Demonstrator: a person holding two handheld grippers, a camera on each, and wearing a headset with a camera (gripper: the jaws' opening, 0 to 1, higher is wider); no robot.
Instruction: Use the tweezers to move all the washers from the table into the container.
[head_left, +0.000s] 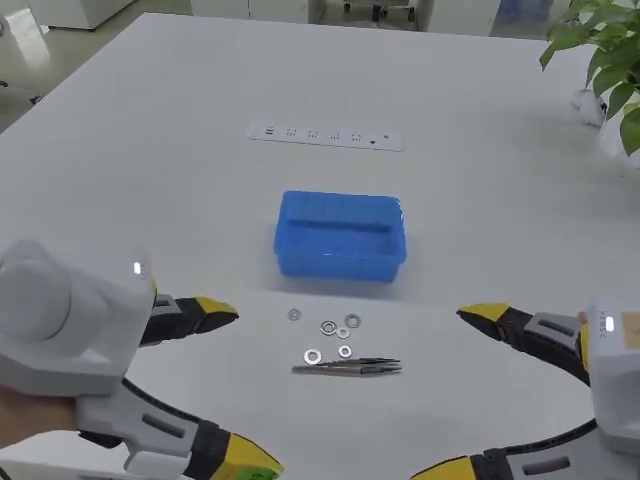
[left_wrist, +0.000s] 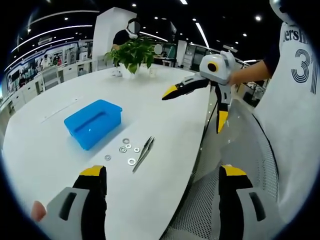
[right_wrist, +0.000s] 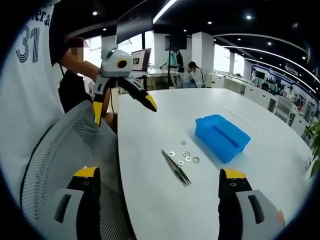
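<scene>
Left tool (head_left: 258, 390) and right tool (head_left: 437, 393) both spread, empty. Tweezers (head_left: 346, 367) flat on worktop (head_left: 150, 180) between them, apart from both. Washers (head_left: 330, 328) just beyond tweezers, blue container (head_left: 340, 236) farther back

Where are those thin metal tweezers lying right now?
In the head view the thin metal tweezers lie flat on the white table, just nearer the person than the small silver washers.

Bright, even overhead light. In both gripper views the ceiling strips (left_wrist: 201, 34) glow near 12 o'clock. The white table (head_left: 480, 220) carries faint, soft shadows and a mild sheen. Fisheye curvature increases toward the edges; the head view is sharp centrally.
</scene>
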